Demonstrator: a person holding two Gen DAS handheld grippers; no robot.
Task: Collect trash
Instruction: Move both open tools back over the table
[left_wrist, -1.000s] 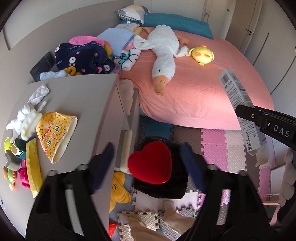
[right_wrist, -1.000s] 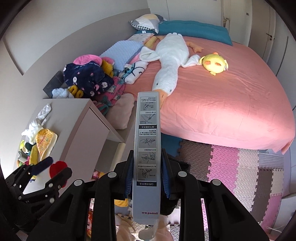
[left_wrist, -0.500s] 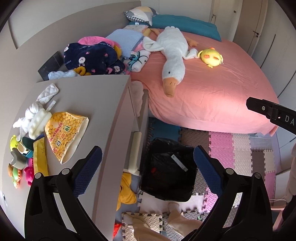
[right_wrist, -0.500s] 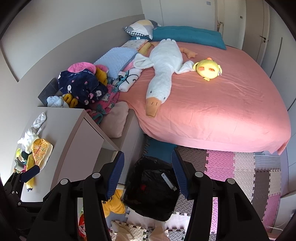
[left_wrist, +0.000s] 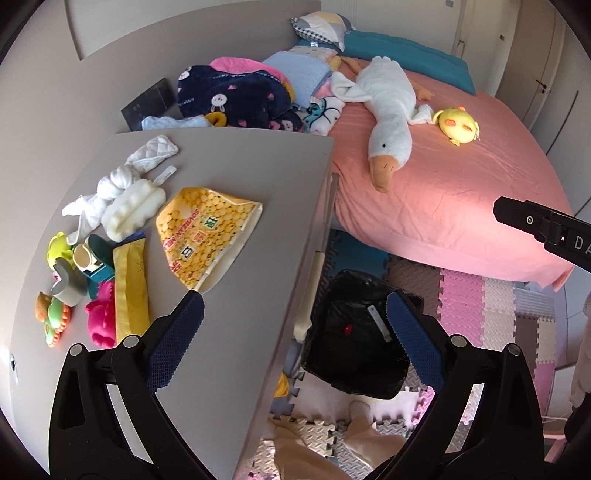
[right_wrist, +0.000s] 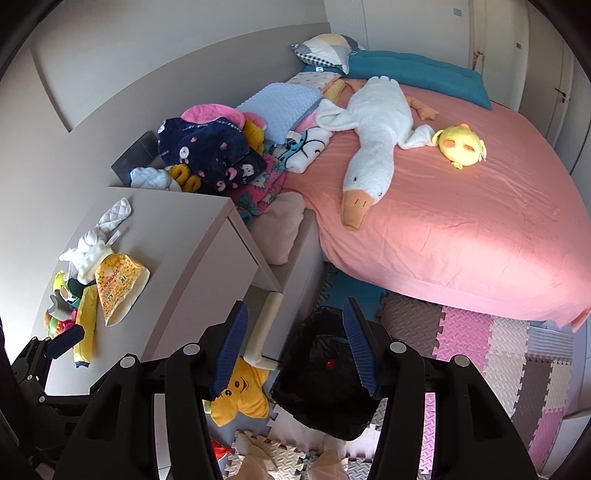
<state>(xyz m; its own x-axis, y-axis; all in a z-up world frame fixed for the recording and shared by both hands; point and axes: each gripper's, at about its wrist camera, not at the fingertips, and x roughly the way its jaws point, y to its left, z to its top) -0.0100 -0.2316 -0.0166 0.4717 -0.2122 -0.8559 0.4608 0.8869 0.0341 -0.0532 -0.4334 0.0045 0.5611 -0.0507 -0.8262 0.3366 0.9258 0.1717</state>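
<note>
While both grippers hang empty, black bin bag contents stay murky.
Left gripper and right gripper spread wide; one yellow snack packet on grey dresser.

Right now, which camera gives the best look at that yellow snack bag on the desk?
The left wrist view: the yellow snack bag lies large and unobstructed on the desk, print visible. In the right wrist view the same bag is small, near the left edge, with its print too small to read.

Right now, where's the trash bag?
The trash bag sits open on the floor mats between the desk and the bed, showing between the left gripper's fingers.
</note>
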